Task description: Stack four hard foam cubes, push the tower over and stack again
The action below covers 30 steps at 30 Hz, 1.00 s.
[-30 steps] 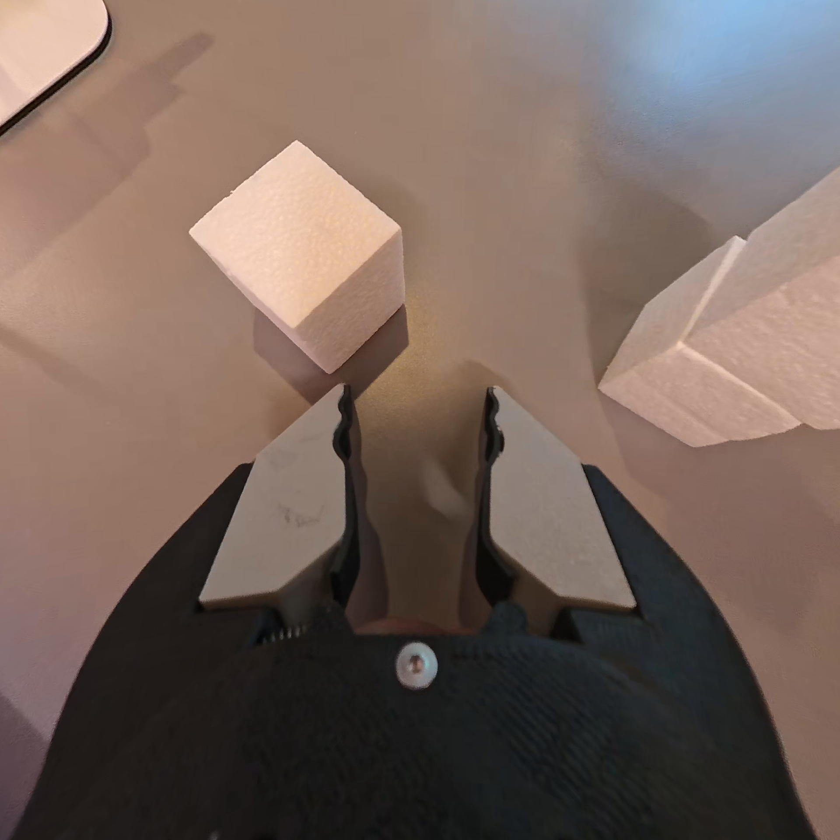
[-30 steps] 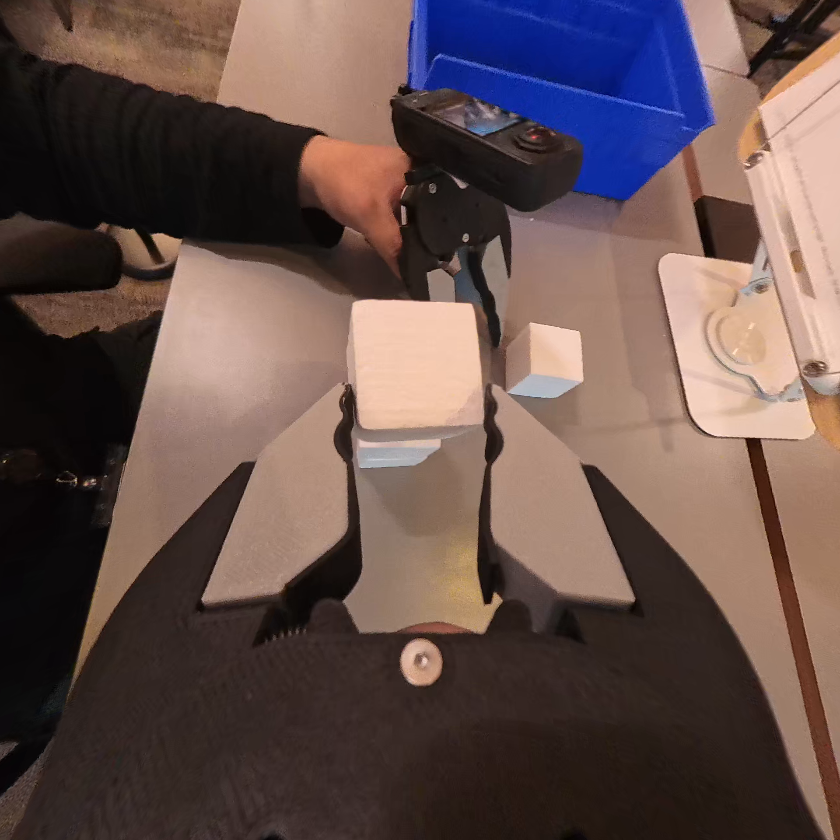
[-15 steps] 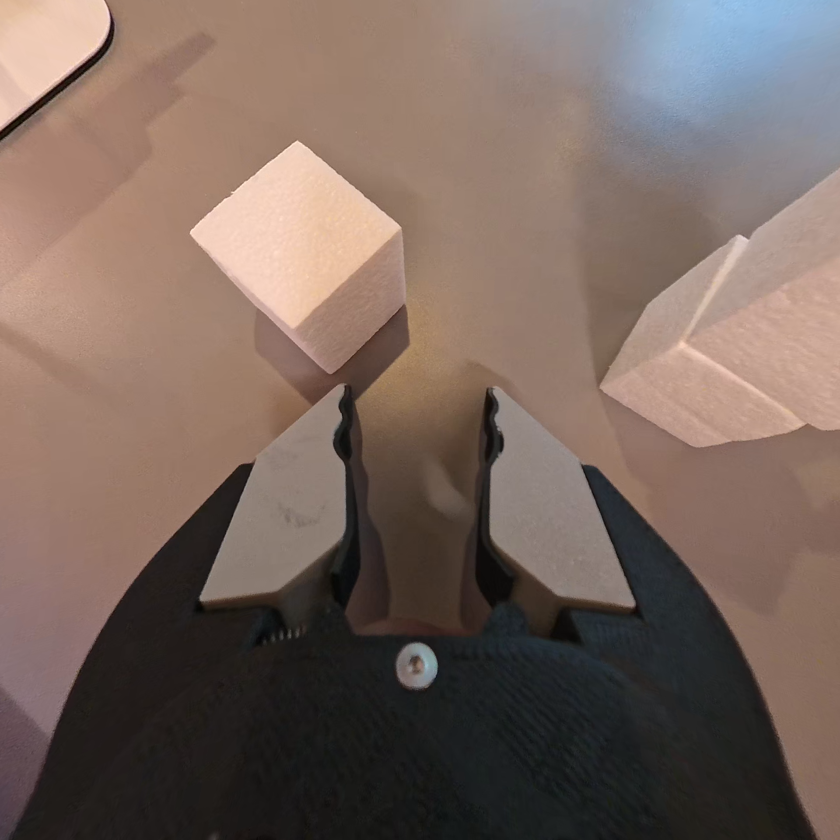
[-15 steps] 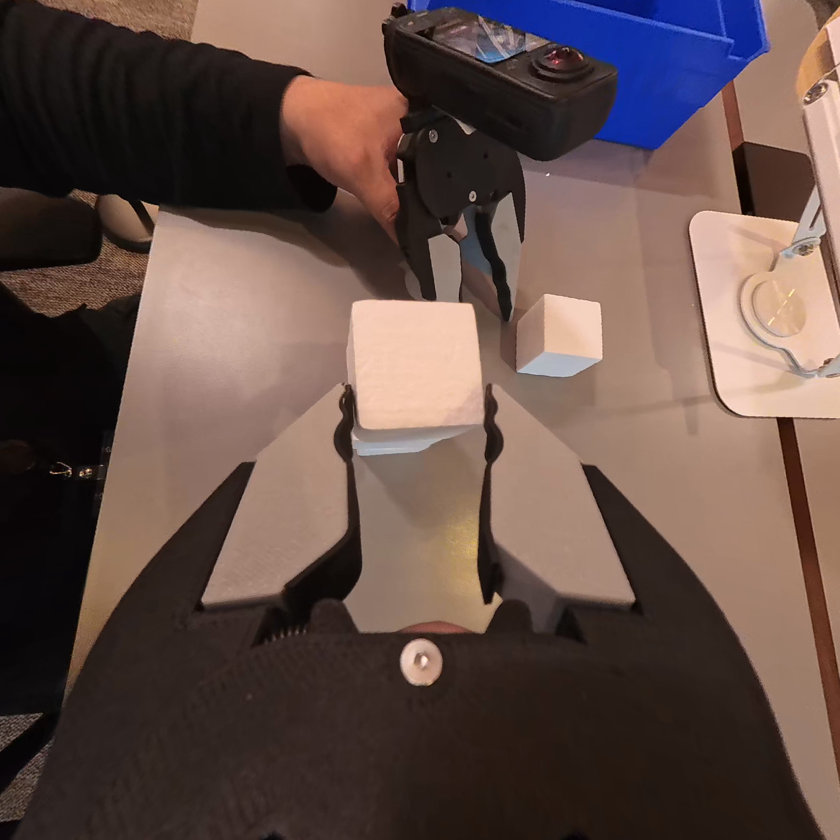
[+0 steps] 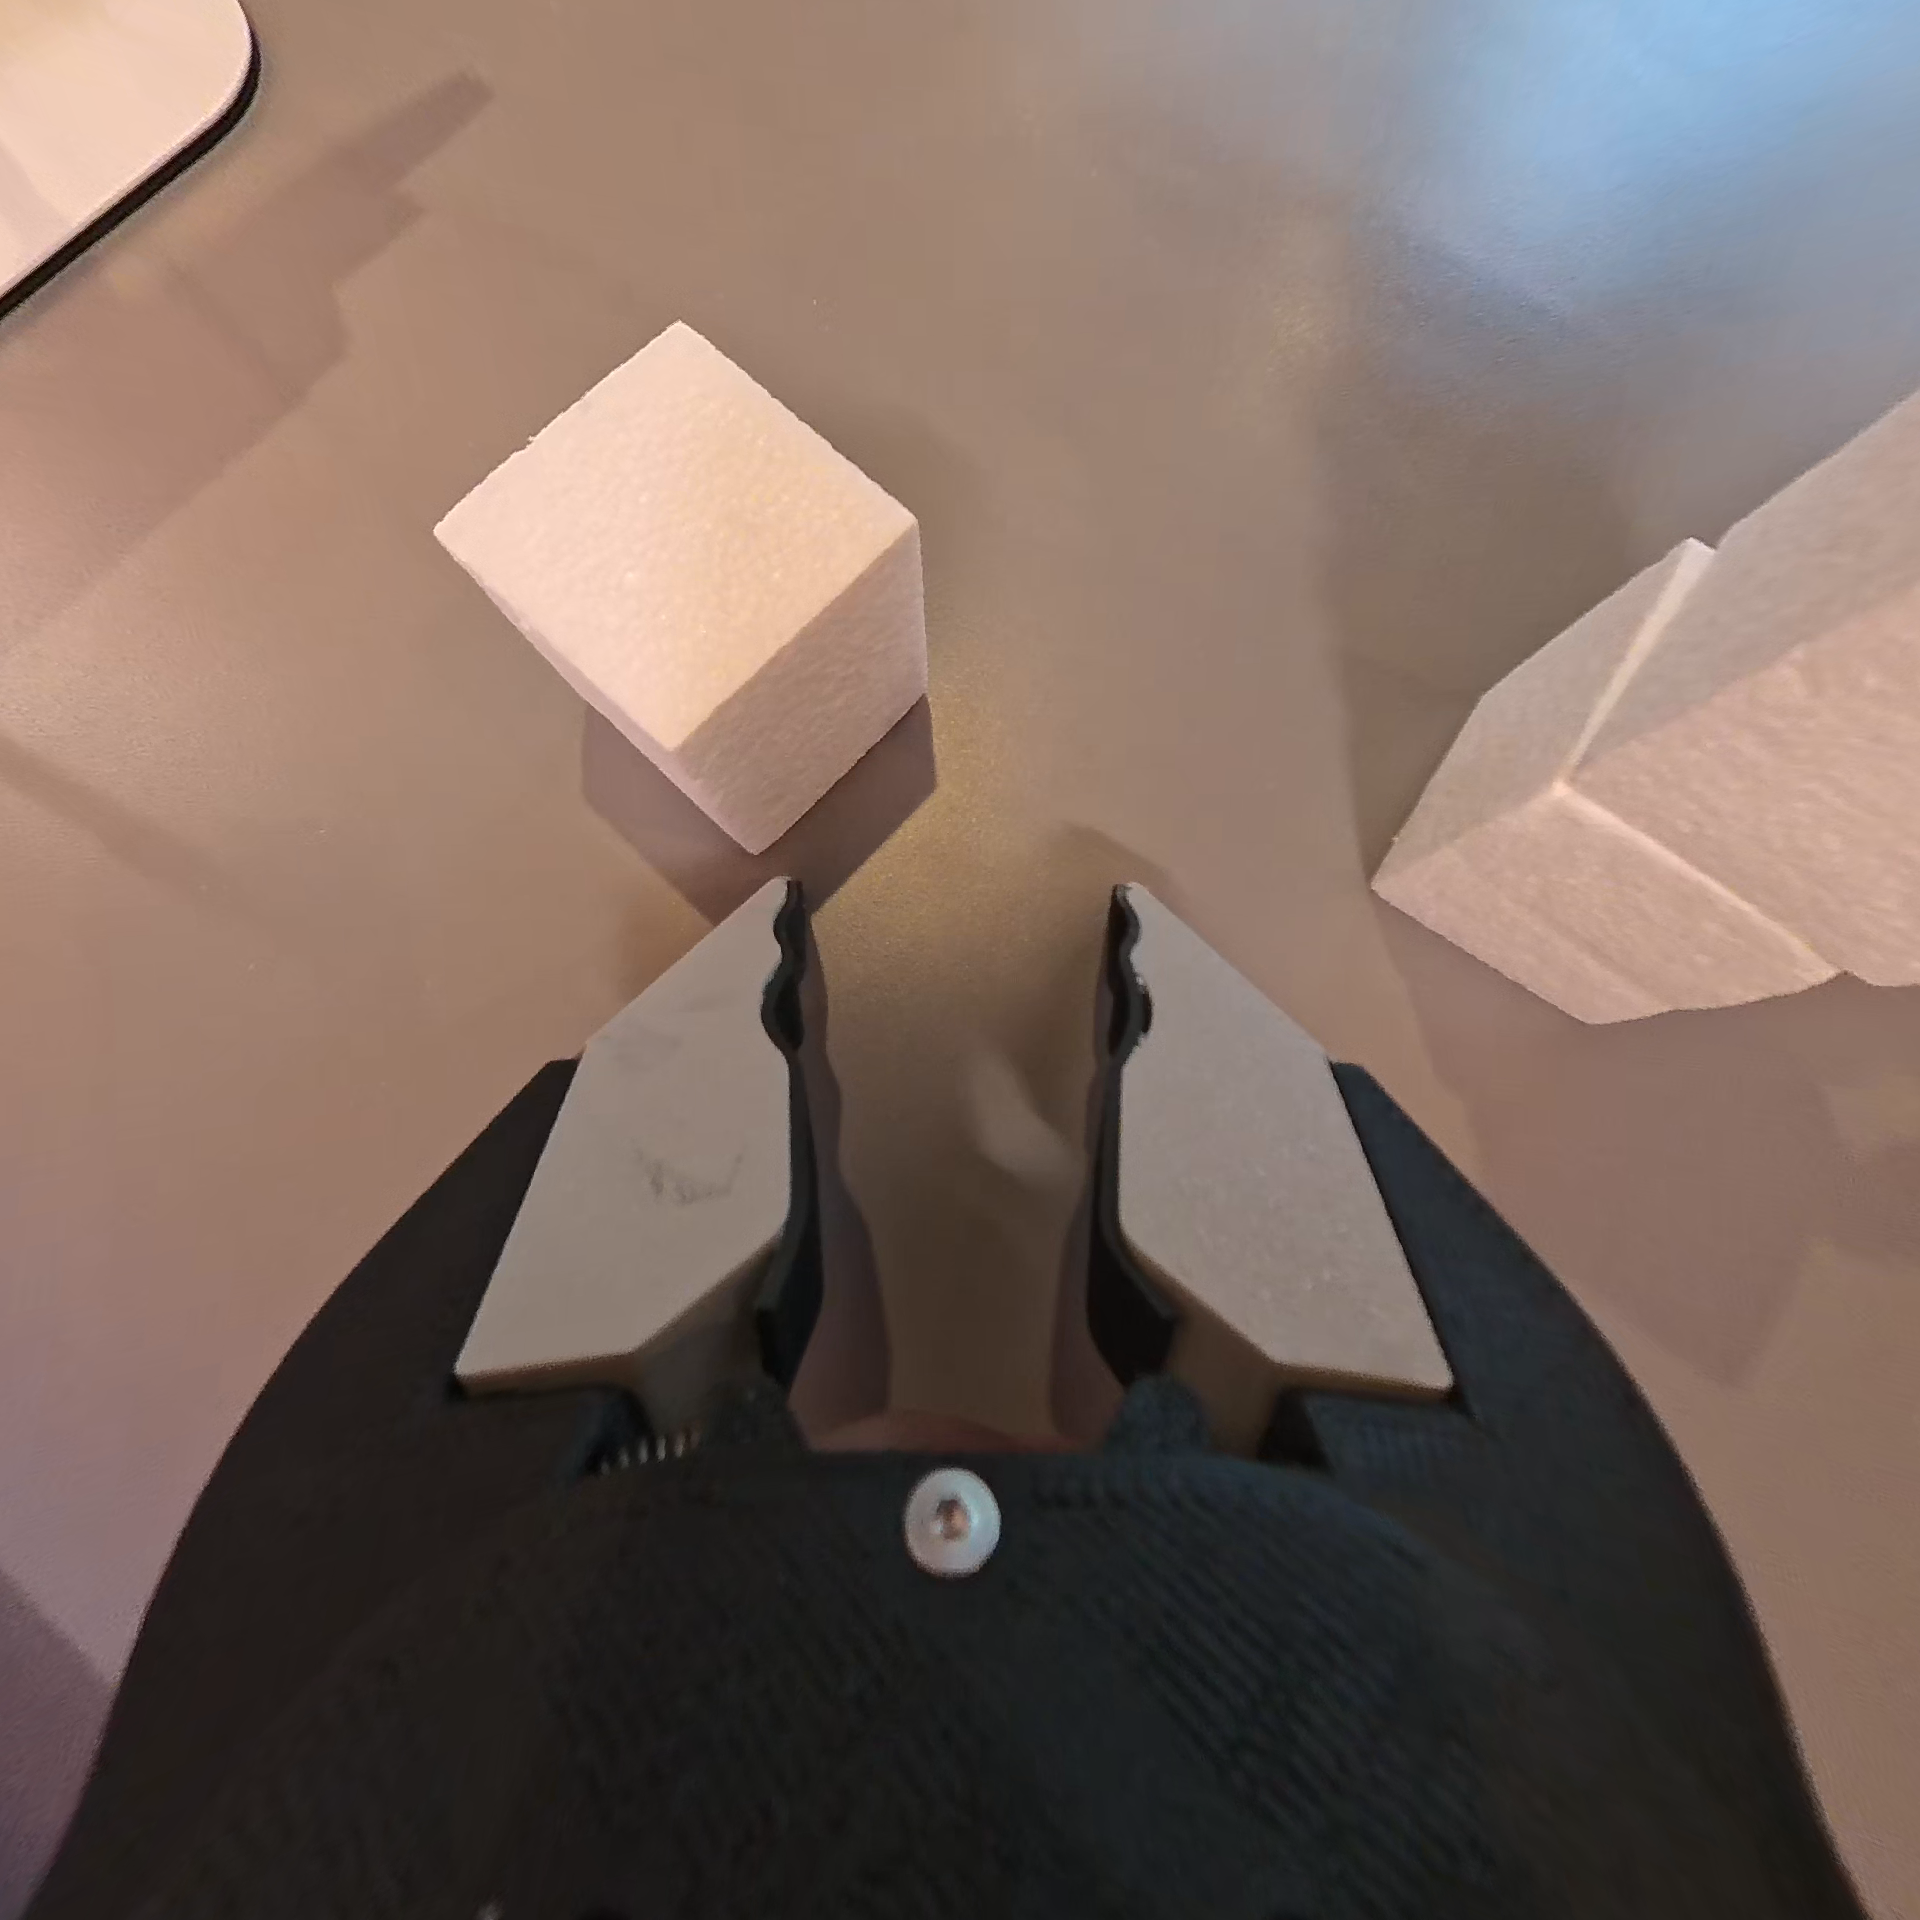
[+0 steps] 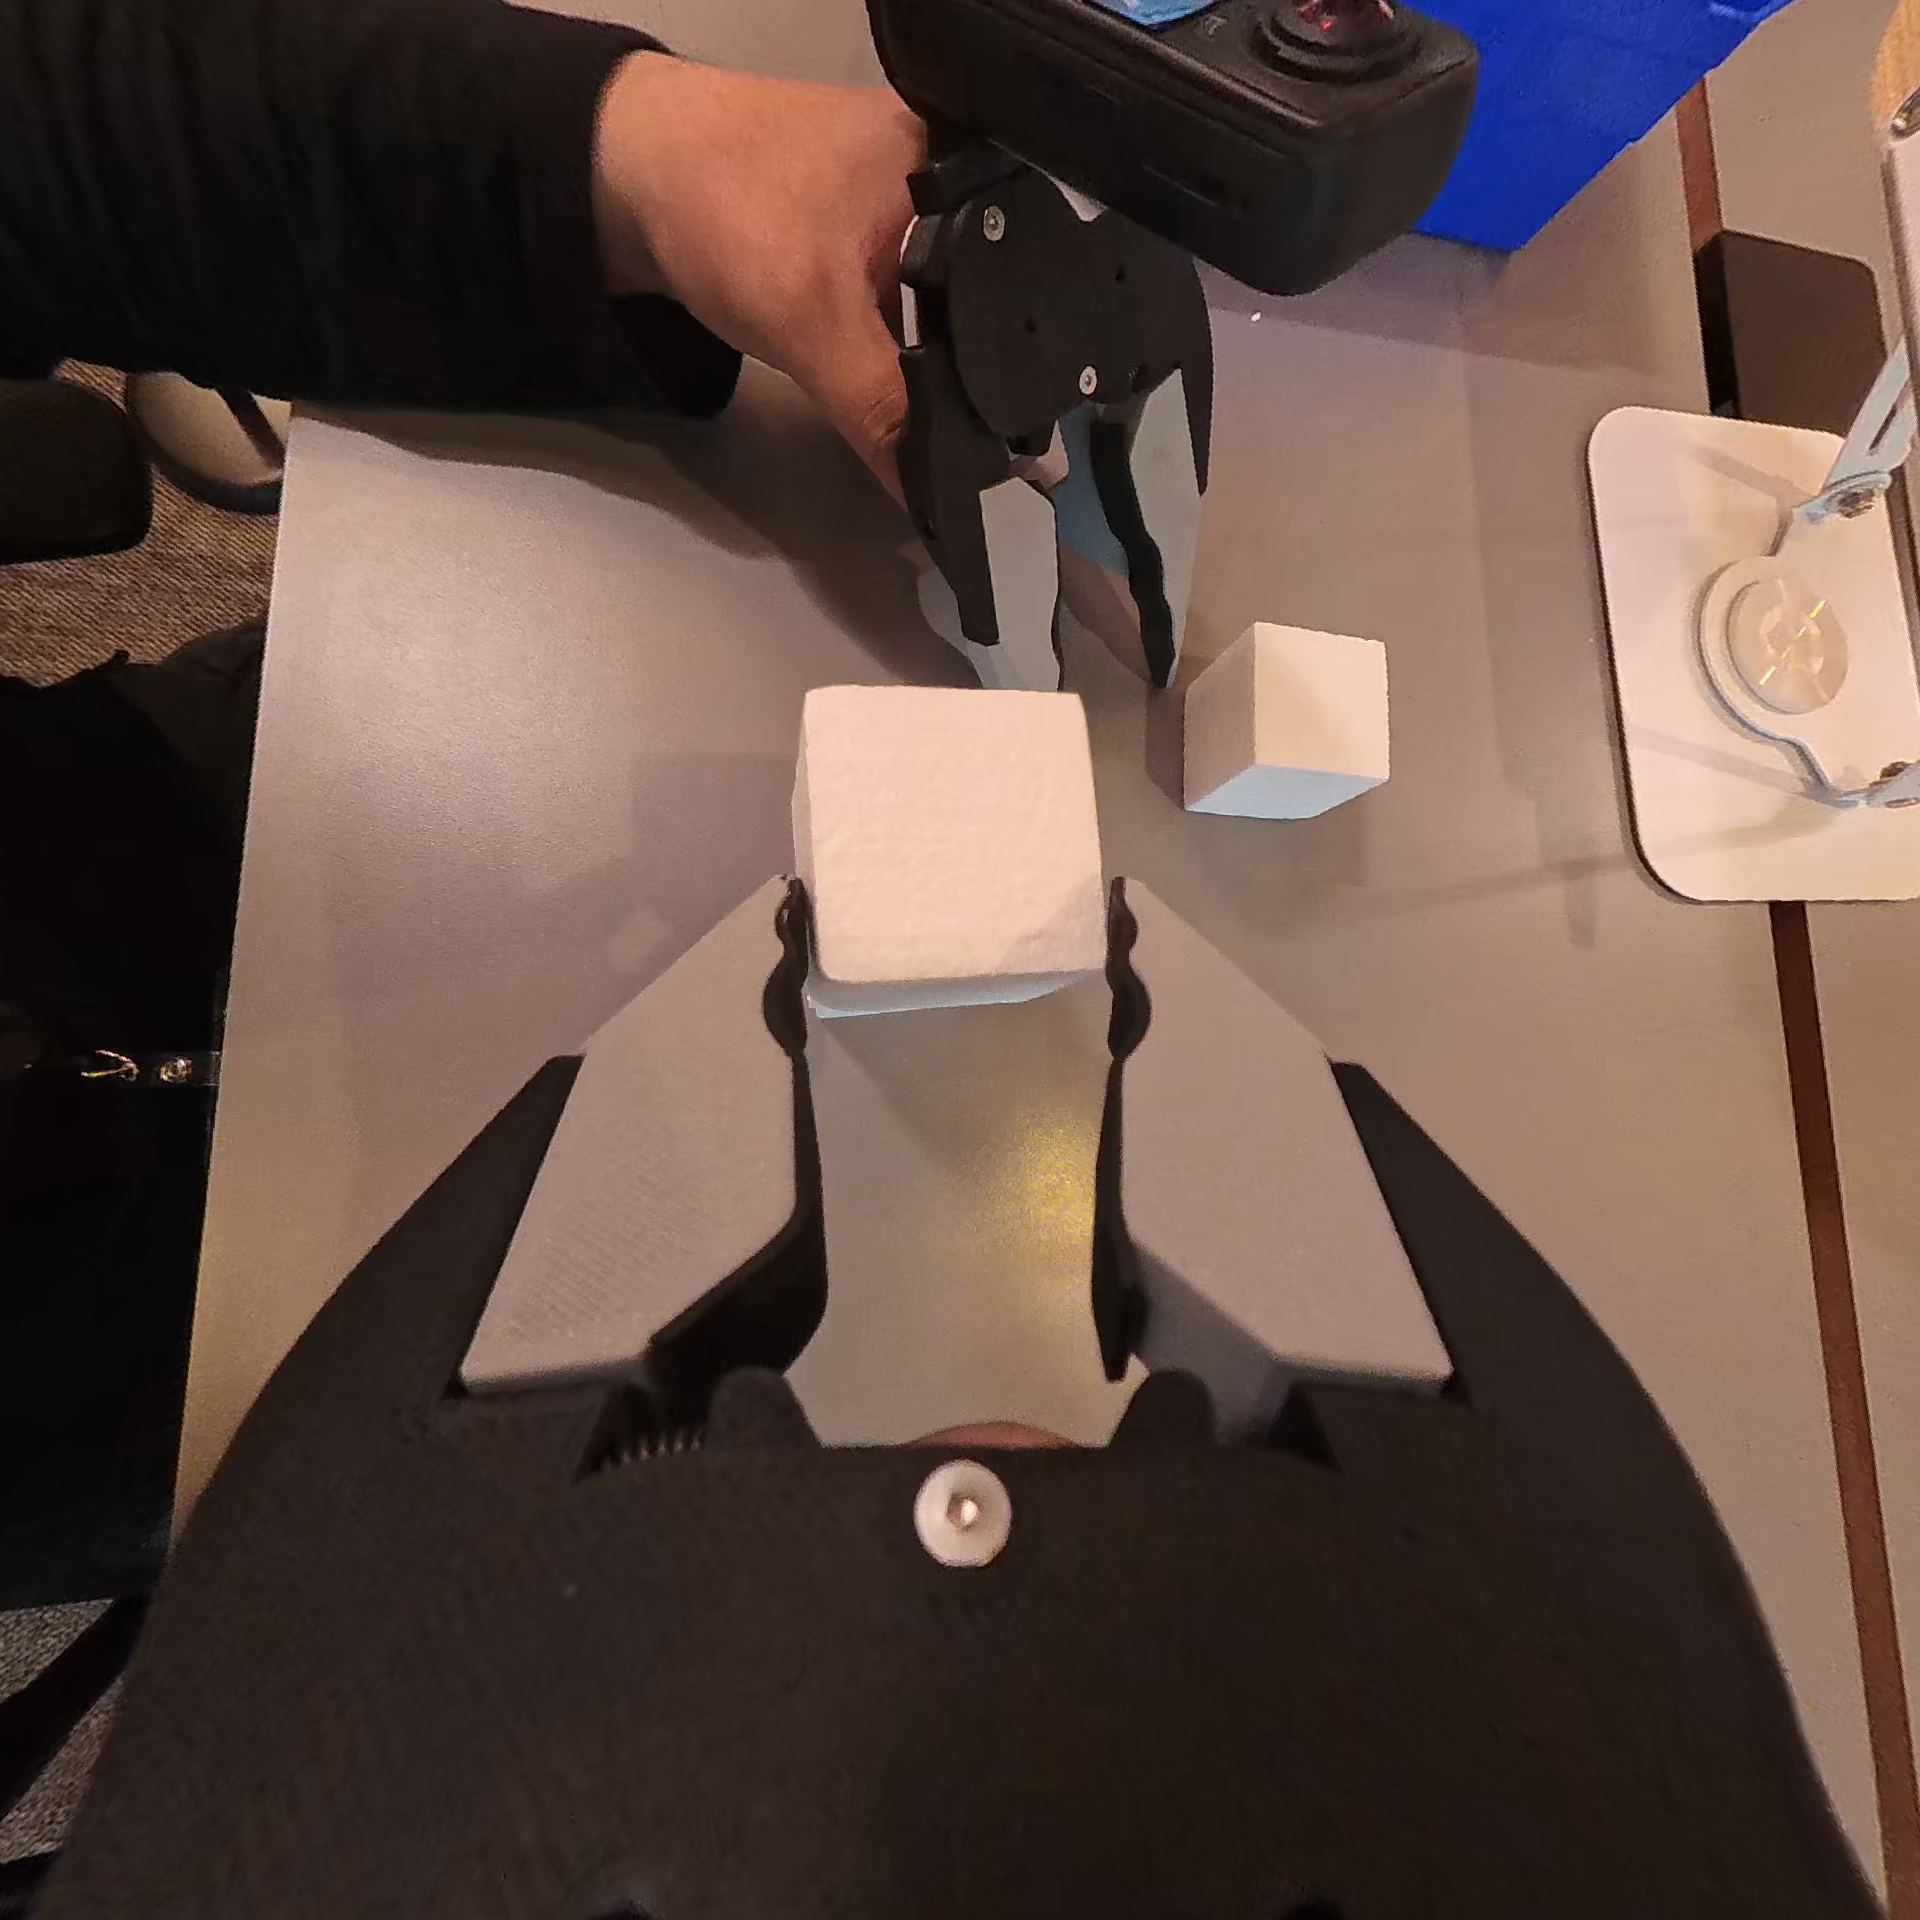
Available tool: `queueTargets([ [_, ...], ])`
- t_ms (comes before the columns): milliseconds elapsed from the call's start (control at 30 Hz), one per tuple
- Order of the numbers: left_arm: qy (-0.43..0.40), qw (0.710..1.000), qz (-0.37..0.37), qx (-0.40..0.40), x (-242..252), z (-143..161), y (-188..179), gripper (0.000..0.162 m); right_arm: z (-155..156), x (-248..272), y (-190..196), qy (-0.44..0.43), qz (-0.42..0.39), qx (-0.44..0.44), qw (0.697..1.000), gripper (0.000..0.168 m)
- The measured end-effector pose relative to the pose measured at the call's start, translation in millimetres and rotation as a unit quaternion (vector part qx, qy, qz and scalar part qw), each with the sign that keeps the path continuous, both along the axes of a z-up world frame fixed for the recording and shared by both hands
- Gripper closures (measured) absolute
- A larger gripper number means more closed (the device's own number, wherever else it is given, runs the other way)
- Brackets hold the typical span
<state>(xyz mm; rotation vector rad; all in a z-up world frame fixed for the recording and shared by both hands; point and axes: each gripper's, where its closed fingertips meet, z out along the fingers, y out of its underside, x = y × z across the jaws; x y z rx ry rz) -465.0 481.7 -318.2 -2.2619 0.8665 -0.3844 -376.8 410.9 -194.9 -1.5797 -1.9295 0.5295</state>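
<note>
My right gripper (image 6: pixel 951 894) is shut on a white foam cube (image 6: pixel 945 831) and holds it on top of a second cube (image 6: pixel 914 997), whose edge shows just below it. In the left wrist view this pair (image 5: pixel 1704 790) stands at the right edge, the upper cube turned a little against the lower. A single cube (image 5: pixel 686 582) sits on the grey table just ahead-left of my left gripper (image 5: pixel 956 904), which is open and empty. In the right wrist view the single cube (image 6: pixel 1288 717) lies right of the left gripper (image 6: pixel 1091 675).
A blue bin (image 6: pixel 1558 125) stands at the back. A white base plate with a metal stand (image 6: pixel 1766 675) lies at the right, and its corner shows in the left wrist view (image 5: pixel 94 125). A person's hand (image 6: pixel 758 239) holds the left gripper. The table's left edge (image 6: pixel 270 727) is close. There is about 15 cm between the tips of the two grippers.
My right gripper has carried its cube forward until it lines up over the lower cube. The left gripper and the single cube have barely moved.
</note>
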Motion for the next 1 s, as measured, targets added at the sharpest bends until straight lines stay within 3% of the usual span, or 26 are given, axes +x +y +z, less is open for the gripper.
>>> queueTargets([
  [1000, 0.002, 1.000, 0.000, 0.000, -0.3, -0.2, -0.1, 0.104, -1.6, -2.8, 2.8, -0.006, -0.027, 0.014, 1.000, 0.112],
])
